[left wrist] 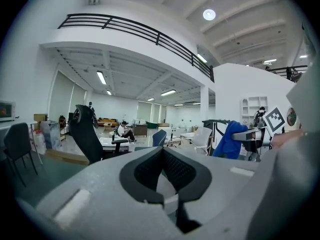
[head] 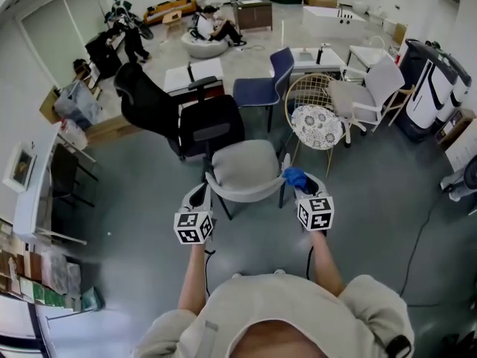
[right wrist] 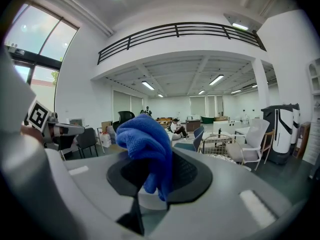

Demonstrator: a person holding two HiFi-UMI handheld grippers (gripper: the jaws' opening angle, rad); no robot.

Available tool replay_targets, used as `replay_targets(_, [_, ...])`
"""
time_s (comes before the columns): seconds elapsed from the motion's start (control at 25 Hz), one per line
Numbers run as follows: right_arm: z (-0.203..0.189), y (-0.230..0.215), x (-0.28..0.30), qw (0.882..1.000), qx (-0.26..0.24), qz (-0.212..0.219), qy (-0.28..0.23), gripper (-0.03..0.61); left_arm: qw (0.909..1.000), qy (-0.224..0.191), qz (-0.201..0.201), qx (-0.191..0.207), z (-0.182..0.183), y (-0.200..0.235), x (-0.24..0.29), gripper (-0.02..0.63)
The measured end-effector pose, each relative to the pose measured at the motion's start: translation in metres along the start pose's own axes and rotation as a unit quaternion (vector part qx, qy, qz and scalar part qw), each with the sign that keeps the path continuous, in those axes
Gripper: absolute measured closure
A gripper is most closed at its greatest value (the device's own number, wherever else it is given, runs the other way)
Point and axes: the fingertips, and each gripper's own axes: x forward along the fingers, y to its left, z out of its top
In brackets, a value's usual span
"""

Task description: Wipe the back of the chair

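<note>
While the person stands right behind the grey chair [head: 242,166], its curved back [head: 246,194] turned toward them, both grippers hover at that back's top edge, one at each end. The right gripper [head: 299,182] has its jaws clenched on a bunched blue cloth [right wrist: 147,144], which sticks up out of the pads and hangs at the right end of the rim. From above I cannot tell whether the cloth [head: 294,176] is pressing on the shell or sitting just off it. The left gripper [head: 199,195] is near the left end of the rim, its jaws closed together with nothing between them. It seems to have no hold on the chair. To my eye this is the wiping step itself, with the cloth gripped and brought to the back. The surface shows no streak or damp patch, so the cloth at the right end could mark where a pass sets off or where one ends. Any stroke from here needs the cloth laid flat on the curved shell and drawn along it with steady pressure. The chair is light and may slide, so the free gripper could brace the rim.
</note>
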Motion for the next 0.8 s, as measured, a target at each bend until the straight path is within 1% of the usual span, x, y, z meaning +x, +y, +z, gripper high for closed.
replay_targets(0.2, [-0.002,-0.001,-0.003,1.000,0.000,-0.007,0.000,0.482,1.0000,-0.004,-0.008,0.002,0.005,-0.004,0.005,0.612])
replay_targets(0.8, [-0.007,0.011,-0.010,1.000,-0.012,-0.003,0.008,0.482,0.9998,0.002,-0.018,-0.011,-0.009,-0.014,0.001,0.612])
